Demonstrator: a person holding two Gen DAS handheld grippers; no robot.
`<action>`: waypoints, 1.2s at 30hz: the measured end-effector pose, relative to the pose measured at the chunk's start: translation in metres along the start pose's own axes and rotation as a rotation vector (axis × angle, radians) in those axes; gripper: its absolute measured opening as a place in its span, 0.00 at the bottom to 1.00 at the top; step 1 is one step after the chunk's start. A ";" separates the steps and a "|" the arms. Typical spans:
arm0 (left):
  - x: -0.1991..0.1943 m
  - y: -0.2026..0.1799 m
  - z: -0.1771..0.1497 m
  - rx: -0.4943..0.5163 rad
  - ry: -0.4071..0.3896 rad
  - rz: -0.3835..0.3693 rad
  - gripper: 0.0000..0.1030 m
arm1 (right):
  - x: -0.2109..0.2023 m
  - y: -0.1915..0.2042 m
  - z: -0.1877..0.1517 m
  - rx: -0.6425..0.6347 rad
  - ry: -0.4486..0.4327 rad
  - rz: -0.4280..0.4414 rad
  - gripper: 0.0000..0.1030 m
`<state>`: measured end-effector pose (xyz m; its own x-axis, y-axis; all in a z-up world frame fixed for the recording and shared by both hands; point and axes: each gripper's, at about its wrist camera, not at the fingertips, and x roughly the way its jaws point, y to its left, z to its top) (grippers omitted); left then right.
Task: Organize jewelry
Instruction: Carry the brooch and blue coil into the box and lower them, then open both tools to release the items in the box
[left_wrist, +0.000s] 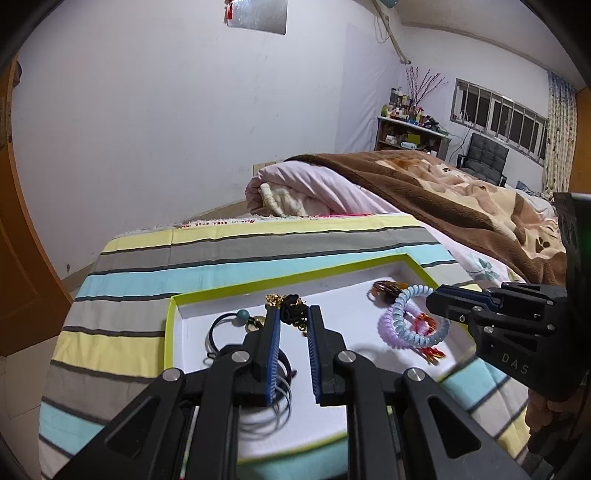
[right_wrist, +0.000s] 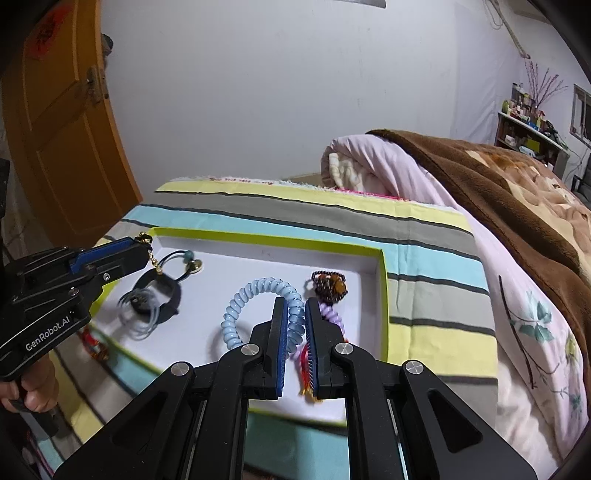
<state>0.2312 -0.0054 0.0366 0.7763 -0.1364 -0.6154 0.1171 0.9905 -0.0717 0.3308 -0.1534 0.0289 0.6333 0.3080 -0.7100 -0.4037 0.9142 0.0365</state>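
A shallow white tray with a lime rim (left_wrist: 173, 306) (right_wrist: 382, 266) lies on a striped cloth. My left gripper (left_wrist: 294, 314) is shut on a black and gold necklace (left_wrist: 291, 308), whose gold chain hangs from its tips in the right wrist view (right_wrist: 153, 258). My right gripper (right_wrist: 295, 306) is shut on a light blue spiral hair tie (right_wrist: 255, 291) (left_wrist: 413, 314), held a little above the tray. A purple spiral tie (left_wrist: 388, 328) and a red tassel piece (left_wrist: 430, 343) lie under it. A brown beaded piece (right_wrist: 330, 286) lies at the far right corner. Black hair ties with a teal bead (right_wrist: 166, 280) and thin grey rings (left_wrist: 280, 406) lie at the left.
The striped cloth (left_wrist: 221, 243) covers a bed end. A rolled pink quilt (left_wrist: 303, 188) and a brown blanket (left_wrist: 461, 199) lie behind and to the right. An orange door (right_wrist: 62, 129) stands at the left. A red beaded item (right_wrist: 96, 343) lies on the cloth outside the tray's left rim.
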 end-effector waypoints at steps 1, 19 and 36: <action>0.003 0.001 0.001 -0.003 0.006 -0.004 0.15 | 0.004 -0.001 0.002 0.001 0.006 0.000 0.09; 0.059 0.007 0.004 -0.019 0.106 -0.020 0.15 | 0.056 -0.009 0.013 0.010 0.091 -0.029 0.09; 0.069 0.010 -0.003 -0.029 0.153 -0.021 0.16 | 0.053 -0.005 0.010 -0.005 0.102 -0.032 0.21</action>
<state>0.2836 -0.0050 -0.0087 0.6702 -0.1552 -0.7258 0.1131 0.9878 -0.1069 0.3729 -0.1386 -0.0023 0.5757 0.2502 -0.7785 -0.3876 0.9218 0.0095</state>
